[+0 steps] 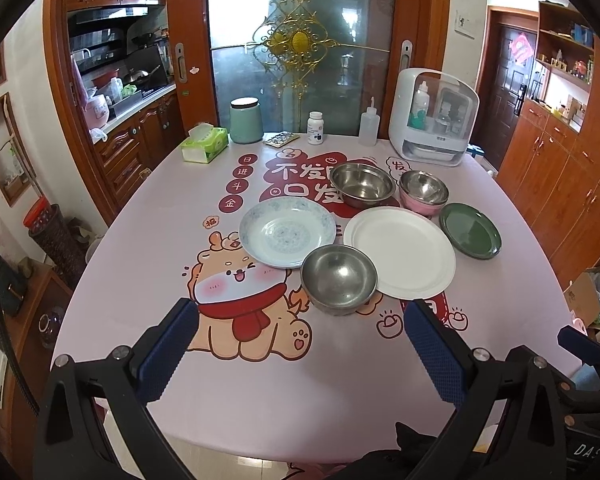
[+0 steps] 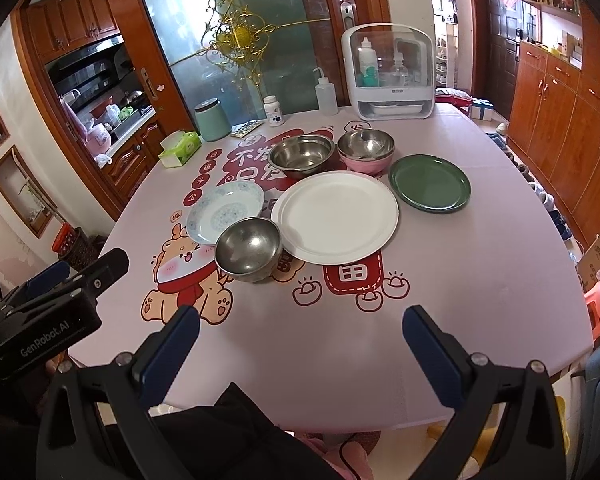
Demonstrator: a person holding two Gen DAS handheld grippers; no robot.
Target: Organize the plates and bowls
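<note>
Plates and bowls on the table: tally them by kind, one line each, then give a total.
Plates: 3 — blue-patterned plate, white plate, green plate.
Steel bowls: 2 — near steel bowl, far steel bowl.
Pink bowls with steel lining: at least 1; it looks like a nested stack, but the count is unclear.
Total: 6 dishes at least.

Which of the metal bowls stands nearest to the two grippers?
The small steel bowl at the front, touching the white plate. The wide steel bowl and the pink-sided bowl stand farther back.
</note>
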